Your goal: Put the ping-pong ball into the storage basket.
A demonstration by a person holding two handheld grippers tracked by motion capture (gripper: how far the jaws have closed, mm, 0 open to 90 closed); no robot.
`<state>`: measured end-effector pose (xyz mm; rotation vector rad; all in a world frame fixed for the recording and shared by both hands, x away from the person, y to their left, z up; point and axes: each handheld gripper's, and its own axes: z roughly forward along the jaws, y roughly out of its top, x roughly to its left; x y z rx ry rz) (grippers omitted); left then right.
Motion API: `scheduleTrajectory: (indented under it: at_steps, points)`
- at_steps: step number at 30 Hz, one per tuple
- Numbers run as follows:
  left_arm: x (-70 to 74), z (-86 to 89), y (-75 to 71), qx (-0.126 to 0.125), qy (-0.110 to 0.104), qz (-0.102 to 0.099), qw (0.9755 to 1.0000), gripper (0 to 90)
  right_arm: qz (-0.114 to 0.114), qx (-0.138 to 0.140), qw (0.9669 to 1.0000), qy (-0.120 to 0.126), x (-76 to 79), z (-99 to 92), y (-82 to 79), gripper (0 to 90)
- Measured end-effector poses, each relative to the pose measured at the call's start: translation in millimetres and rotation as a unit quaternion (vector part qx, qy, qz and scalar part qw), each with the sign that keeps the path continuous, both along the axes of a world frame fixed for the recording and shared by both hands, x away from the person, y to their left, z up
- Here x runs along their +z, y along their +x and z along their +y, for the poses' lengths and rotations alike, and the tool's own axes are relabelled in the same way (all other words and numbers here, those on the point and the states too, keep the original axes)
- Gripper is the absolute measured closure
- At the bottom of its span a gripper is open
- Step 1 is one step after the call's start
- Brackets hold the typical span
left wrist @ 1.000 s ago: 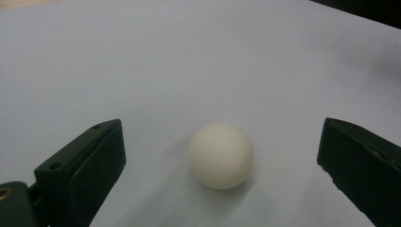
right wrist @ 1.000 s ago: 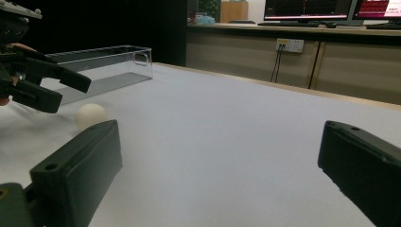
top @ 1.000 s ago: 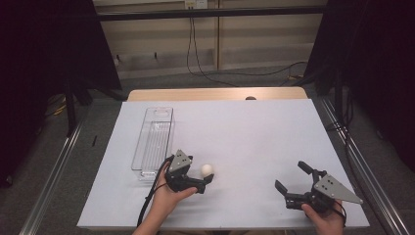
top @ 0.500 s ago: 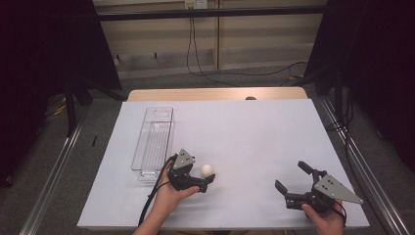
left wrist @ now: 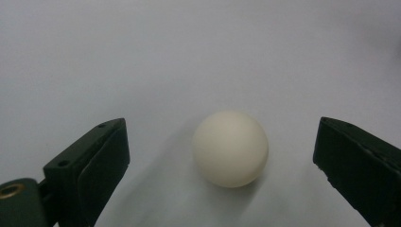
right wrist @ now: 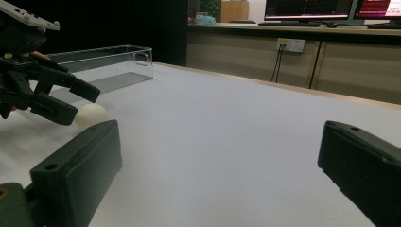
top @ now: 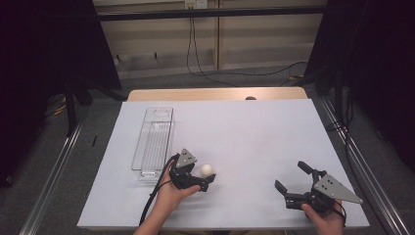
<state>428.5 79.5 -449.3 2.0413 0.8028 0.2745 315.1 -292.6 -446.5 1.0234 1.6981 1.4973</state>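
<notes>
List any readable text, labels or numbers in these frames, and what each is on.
None can be read.
Monitors behind the table, right gripper view: lit coloured lines, too blurred to read.
White ball, clear bin, left gripper, right gripper: no visible markings.

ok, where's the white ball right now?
In the high view the white ball lies on the table near the front edge, left of centre, between the left tool's open jaws, just right of the clear tray.

Table (top: 254, 127) evenly lit from overhead, surroundings dark. Soft shadow cast beneath ball (left wrist: 230, 148) between left gripper (left wrist: 222, 156) jaws; jaw edges slightly blurred.
</notes>
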Motion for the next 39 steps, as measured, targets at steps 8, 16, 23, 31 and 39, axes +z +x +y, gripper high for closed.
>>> scheduleTrajectory:
  at_steps: [8, 16, 23, 31, 39]
  points:
    - [-0.8, 0.0, 1.8, -0.004, 0.023, 0.003, 0.9997, 8.1, -0.002, -0.001, 1.0, 0.002, 0.5, -0.4, -0.3, 0.1]
    - [-3.4, -2.1, 3.4, -0.014, 0.014, 0.011, 0.9997, 14.6, -0.002, 0.001, 1.0, 0.0, 0.2, -0.4, -0.1, 0.1]
    - [-4.6, -4.5, 3.3, -0.014, 0.029, 0.009, 0.9994, 21.0, 0.0, -0.001, 1.0, 0.001, 0.3, -0.6, -0.4, 0.1]
    - [-6.2, -7.1, 3.5, -0.014, 0.024, 0.017, 0.9995, 26.9, -0.002, 0.0, 1.0, 0.0, 0.2, -0.2, 0.1, 0.2]
    - [-5.9, -7.0, 5.0, -0.019, 0.028, 0.022, 0.9992, 34.4, -0.001, 0.001, 1.0, 0.0, 0.2, -0.2, 0.1, 0.2]
